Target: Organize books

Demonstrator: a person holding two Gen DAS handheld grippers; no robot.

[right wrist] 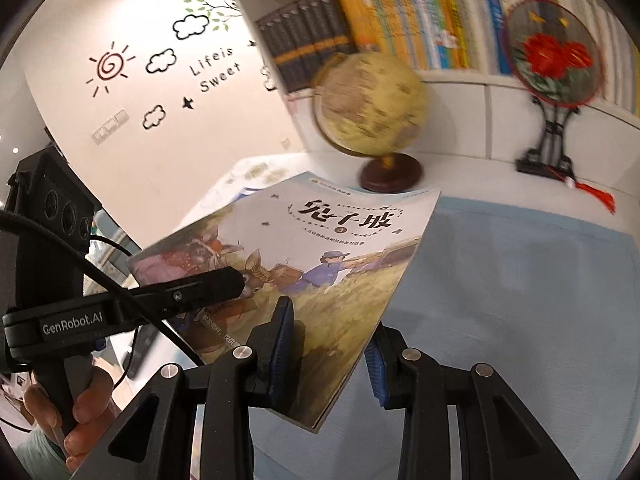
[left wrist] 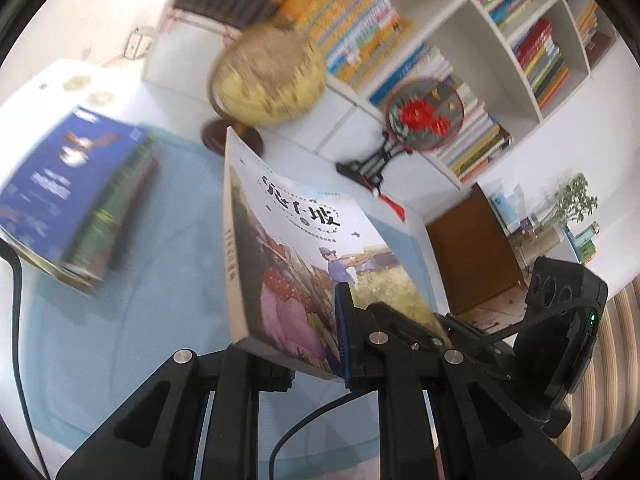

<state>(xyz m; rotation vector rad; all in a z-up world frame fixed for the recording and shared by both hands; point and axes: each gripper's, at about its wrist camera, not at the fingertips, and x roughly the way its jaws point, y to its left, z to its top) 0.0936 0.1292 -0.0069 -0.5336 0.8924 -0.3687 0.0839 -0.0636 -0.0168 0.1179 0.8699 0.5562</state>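
The illustrated paperback (right wrist: 320, 264) is being held in the air above the blue mat (right wrist: 520, 280), its cover titled in Chinese characters. The left gripper (left wrist: 312, 328) is clamping its lower edge, while the right gripper (right wrist: 332, 344) is standing open around its corner, one pad touching the cover. This looks like a carry or handover; next the book likely needs moving to the stack of books (left wrist: 80, 196) or the bookshelf (right wrist: 460, 76). "GenRobot.AI" marks the left gripper's body; the wall reads "Life is Sweet".
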